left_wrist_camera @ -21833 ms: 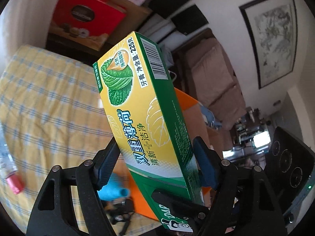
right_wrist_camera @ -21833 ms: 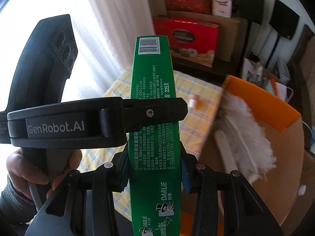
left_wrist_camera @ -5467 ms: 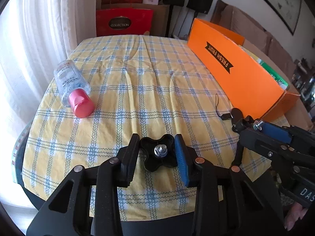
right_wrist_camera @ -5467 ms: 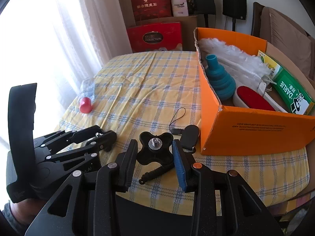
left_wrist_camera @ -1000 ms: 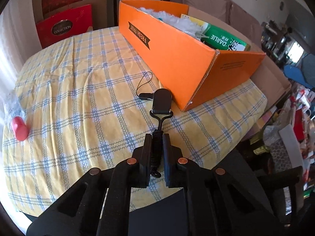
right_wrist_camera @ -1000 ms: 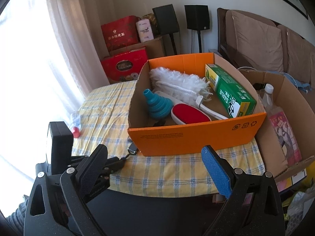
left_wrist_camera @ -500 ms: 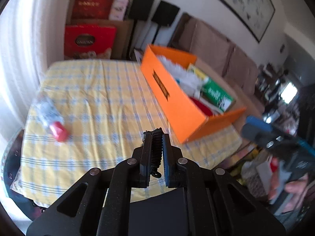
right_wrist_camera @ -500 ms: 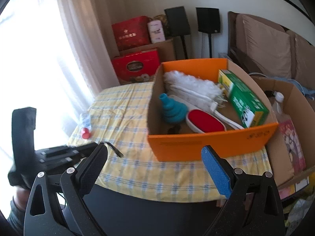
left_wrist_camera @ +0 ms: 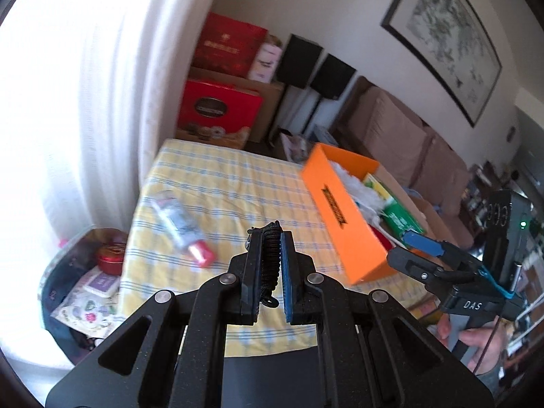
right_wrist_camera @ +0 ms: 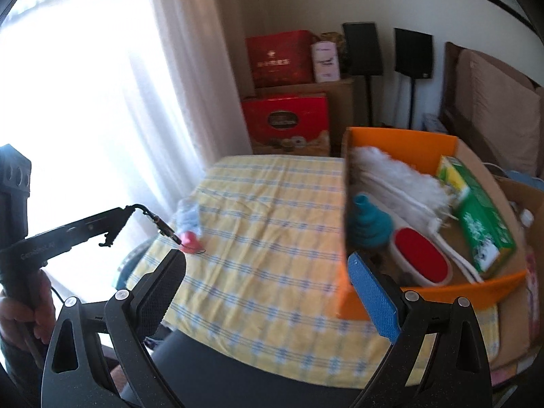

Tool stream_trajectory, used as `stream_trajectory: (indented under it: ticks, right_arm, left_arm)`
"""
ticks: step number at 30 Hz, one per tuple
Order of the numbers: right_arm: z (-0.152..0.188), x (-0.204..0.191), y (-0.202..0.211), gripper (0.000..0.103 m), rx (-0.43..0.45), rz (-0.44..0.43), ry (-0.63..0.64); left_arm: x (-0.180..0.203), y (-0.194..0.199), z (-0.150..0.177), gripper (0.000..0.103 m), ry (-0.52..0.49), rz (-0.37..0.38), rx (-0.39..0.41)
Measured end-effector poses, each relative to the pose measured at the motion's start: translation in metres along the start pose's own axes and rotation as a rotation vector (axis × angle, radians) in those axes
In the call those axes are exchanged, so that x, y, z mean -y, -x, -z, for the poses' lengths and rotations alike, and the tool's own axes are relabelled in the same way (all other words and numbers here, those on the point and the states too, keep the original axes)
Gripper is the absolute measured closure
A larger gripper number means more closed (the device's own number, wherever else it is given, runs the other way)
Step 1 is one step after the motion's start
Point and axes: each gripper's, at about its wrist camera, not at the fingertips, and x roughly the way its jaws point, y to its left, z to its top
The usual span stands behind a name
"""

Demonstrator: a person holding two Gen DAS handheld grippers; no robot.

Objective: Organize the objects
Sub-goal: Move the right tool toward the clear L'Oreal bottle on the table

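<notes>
Covering the surface (right_wrist_camera: 272, 238) is a yellow checked cloth, and on its right part stands the orange box (right_wrist_camera: 401, 142), open at the top. Inside the box lie a white duster (right_wrist_camera: 397, 176), a green toothpaste carton (right_wrist_camera: 482, 217) along the right wall, a teal funnel (right_wrist_camera: 369, 227) near the left wall, and a red brush (right_wrist_camera: 421, 260) beside the funnel. A clear bottle (left_wrist_camera: 180, 224) with a pink cap lies on its side at the left part of the cloth, well apart from the box. The right gripper (right_wrist_camera: 268, 285) is held above the near edge of the surface with its fingers spread wide and nothing between them. The left gripper (left_wrist_camera: 270, 272) is raised above the surface, and its fingers are closed on a black braided strap (left_wrist_camera: 270, 255), whose thin end hangs in the air in the right wrist view.
</notes>
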Motion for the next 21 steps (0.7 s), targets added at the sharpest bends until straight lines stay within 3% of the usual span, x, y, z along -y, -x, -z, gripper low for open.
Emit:
stream_trajectory:
  ticks: [9, 21]
  right_arm:
    - [-0.012, -0.036, -0.061, 0.005, -0.042, -0.073, 0.062]
    - [-0.029, -0.095, -0.151, 0.005, -0.1, -0.144, 0.184]
  left_arm:
    - [-0.048, 0.02, 0.002, 0.094, 0.074, -0.097, 0.039]
    - [-0.088, 0.023, 0.012, 0.094, 0.14, -0.135, 0.04]
